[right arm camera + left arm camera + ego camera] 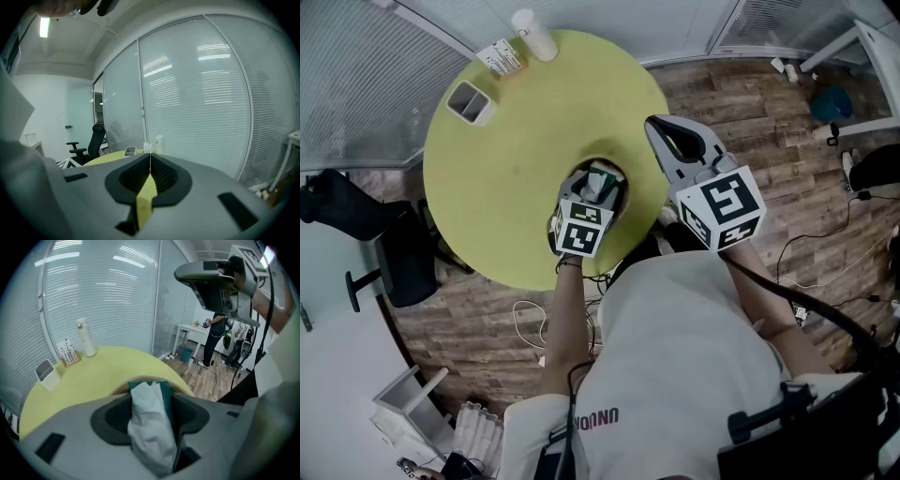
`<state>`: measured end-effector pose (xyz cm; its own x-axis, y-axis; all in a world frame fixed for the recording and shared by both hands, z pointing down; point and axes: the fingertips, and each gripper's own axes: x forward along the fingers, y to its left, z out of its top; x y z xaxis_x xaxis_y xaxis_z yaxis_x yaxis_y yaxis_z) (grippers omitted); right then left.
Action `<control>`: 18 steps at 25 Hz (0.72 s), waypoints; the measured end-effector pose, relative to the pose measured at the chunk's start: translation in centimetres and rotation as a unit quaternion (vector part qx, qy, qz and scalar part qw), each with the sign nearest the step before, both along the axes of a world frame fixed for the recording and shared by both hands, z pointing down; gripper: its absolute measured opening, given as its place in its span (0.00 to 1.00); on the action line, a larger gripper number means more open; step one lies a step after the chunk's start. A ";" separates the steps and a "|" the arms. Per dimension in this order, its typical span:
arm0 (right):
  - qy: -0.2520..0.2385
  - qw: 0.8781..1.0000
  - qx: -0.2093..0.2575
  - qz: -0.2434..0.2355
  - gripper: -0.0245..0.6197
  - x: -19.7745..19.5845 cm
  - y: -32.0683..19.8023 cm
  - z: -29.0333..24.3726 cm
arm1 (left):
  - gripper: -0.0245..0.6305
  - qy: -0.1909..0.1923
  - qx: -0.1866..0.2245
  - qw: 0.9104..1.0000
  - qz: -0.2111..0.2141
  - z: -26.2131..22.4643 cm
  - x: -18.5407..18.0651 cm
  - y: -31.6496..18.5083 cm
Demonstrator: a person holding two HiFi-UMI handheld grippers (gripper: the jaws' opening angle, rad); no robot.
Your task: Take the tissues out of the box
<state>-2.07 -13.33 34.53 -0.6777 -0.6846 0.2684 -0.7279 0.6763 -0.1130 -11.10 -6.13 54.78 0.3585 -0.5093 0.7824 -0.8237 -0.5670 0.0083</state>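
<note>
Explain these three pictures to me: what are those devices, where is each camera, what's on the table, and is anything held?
There is no robot here. A person holds a two-jaw clamp, called a gripper, in each hand. The head view looks down from a camera on the person's head. The other two cameras ride on the grippers and look along their jaws.

On the yellow-green table stand a white bottle, a small card stand, a grey container and, nearest the person, a green tissue box.

The left gripper hangs over the box, and its jaws look pressed on a white tissue sticking up from it. The right gripper is held up off to the side, jaws together and empty.
</note>
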 end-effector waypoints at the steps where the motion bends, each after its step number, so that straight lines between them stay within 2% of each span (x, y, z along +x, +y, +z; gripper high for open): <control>1: 0.000 1.000 0.000 0.000 0.07 0.0 0.0 0.0 | 0.43 0.000 0.000 1.000 -0.001 0.0 0.0 0.0; 18: 0.002 1.000 -0.011 0.002 0.07 -0.4 0.2 0.6 | 0.36 0.004 0.000 1.000 -0.006 -0.7 -0.5 0.2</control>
